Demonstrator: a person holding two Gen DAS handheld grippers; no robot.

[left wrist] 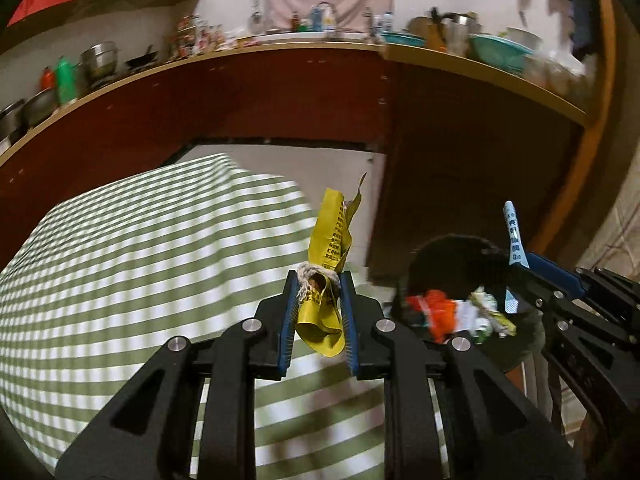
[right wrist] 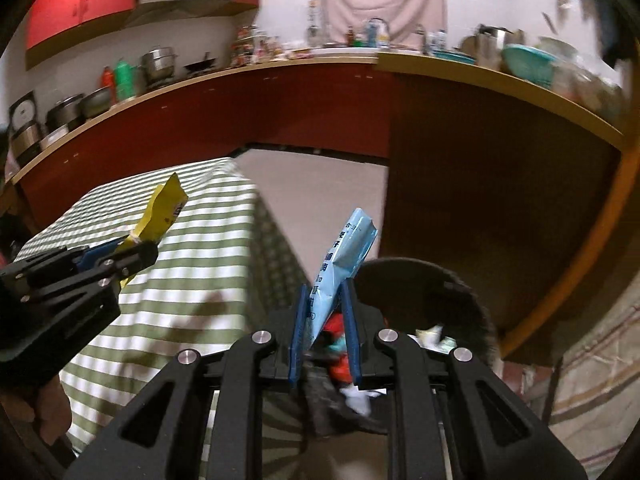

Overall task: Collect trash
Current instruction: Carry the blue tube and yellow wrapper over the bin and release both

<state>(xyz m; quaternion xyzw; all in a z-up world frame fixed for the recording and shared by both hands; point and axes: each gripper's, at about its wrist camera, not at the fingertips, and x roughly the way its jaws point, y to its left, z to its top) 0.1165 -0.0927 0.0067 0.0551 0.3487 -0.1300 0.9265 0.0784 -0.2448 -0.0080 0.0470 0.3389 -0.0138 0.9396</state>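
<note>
My left gripper (left wrist: 319, 286) is shut on a crumpled yellow wrapper (left wrist: 330, 240) with a bit of string, held above the green-striped tablecloth (left wrist: 140, 240). It also shows in the right wrist view (right wrist: 132, 250) with the yellow wrapper (right wrist: 162, 216). My right gripper (right wrist: 325, 294) is shut on a light blue packet (right wrist: 344, 256), held just over a black trash bin (right wrist: 420, 280). In the left wrist view the bin (left wrist: 452, 256) holds several pieces of trash, and the right gripper (left wrist: 524, 262) holds the blue packet (left wrist: 513, 232) at its rim.
The striped table (right wrist: 192, 248) is left of the bin. A dark red cabinet (left wrist: 280, 96) under a wooden counter (left wrist: 480, 68) with pots, bottles and bowls runs along the back and right. Tiled floor (right wrist: 316, 200) lies between table and cabinets.
</note>
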